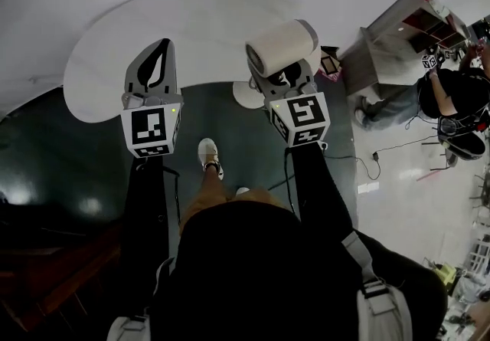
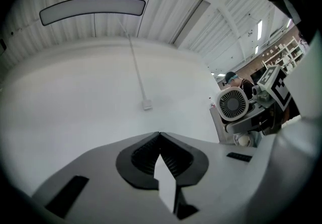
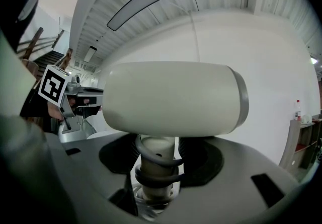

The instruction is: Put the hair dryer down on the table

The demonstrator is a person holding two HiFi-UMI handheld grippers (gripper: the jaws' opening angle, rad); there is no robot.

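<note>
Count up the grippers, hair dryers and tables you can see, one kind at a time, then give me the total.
Grippers: 2, the left gripper and the right gripper
Hair dryers: 1, the hair dryer, held by its handle in the right gripper
Tables: 1, the white table
Total: 4

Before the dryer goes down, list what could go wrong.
The cord wound round the handle sits inside the right gripper and may snag on release. The hair dryer has a round barrel that could roll once freed. It hangs near the table edge, so it might fall off.
</note>
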